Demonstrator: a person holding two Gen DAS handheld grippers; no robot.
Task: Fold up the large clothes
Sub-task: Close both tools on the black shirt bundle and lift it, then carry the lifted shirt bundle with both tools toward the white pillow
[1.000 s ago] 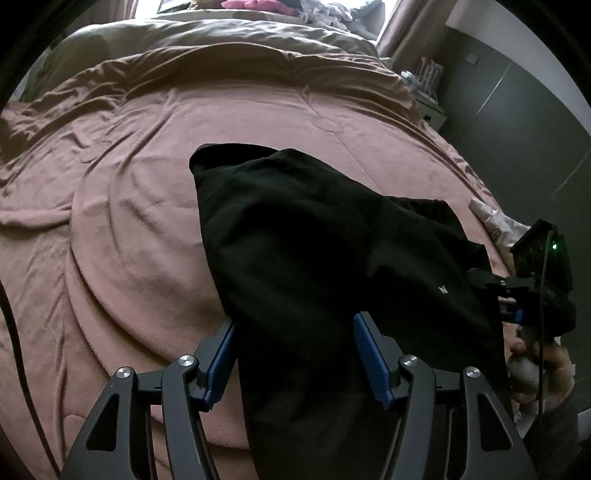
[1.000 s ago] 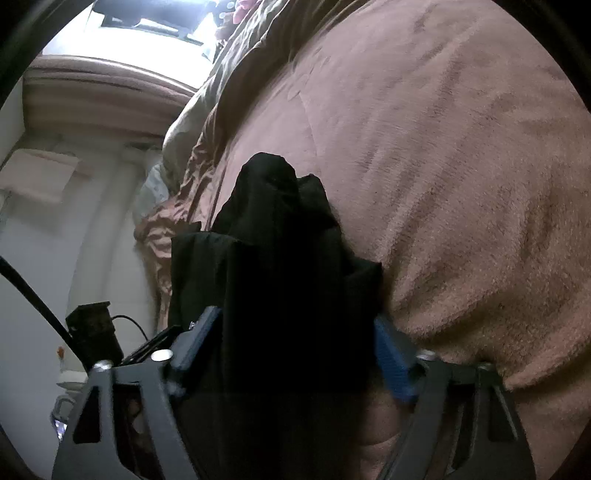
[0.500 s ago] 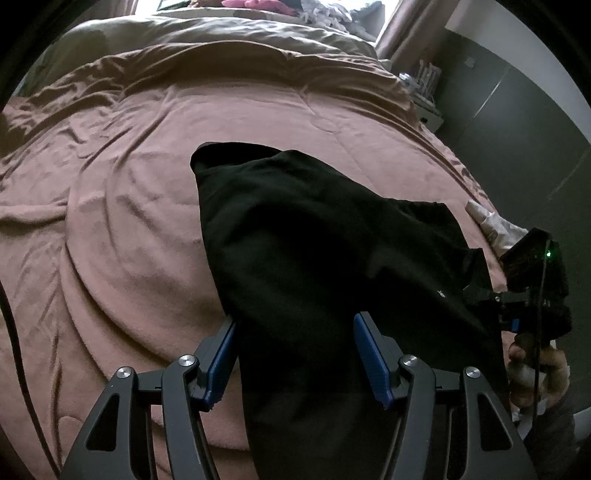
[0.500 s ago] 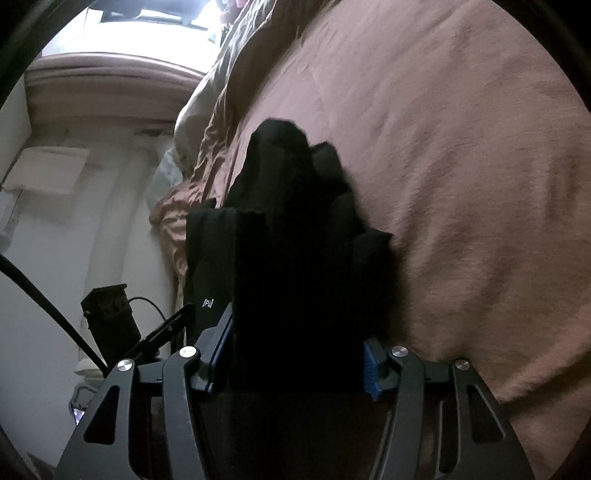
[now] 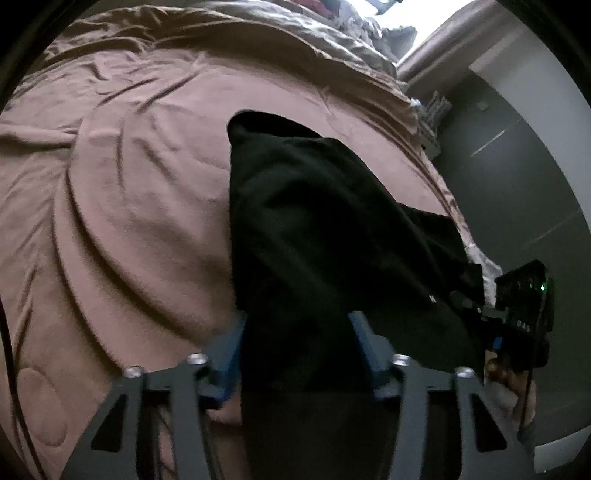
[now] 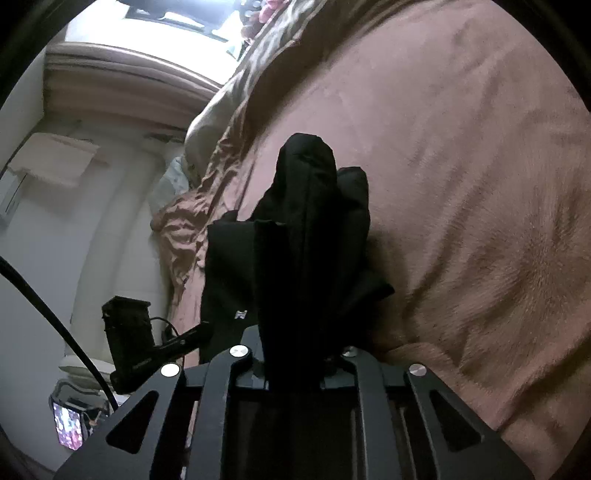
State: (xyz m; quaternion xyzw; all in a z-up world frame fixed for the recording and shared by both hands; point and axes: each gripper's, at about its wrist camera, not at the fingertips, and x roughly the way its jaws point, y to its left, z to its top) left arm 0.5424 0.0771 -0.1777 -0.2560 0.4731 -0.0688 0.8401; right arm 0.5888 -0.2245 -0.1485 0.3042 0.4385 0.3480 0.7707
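A large black garment (image 5: 314, 221) lies on a brown bedspread (image 5: 129, 184), its near edge running between the blue pads (image 5: 229, 347) of my left gripper (image 5: 297, 347). Those jaws are closing, still wide apart, with the cloth between them and not pinched. In the right wrist view the same garment (image 6: 306, 221) rises as a bunched fold from my right gripper (image 6: 291, 354), whose jaws are closing tight on that bundle; its pads are hidden by cloth. The right gripper (image 5: 517, 314) holds the garment's right edge in the left wrist view. The left gripper (image 6: 129, 332) shows at the garment's left.
The bedspread (image 6: 461, 184) is rumpled, with a beige duvet and a clothes pile (image 5: 354, 18) at the far end. A dark wardrobe (image 5: 517, 166) stands right of the bed. A person's hand (image 5: 509, 373) grips the right tool. A lit screen (image 6: 68, 424) glows low down by the bed.
The right jaws have drawn together on the gathered black cloth. The left pads have come closer to each other, and the left view has rolled and dipped toward the garment.
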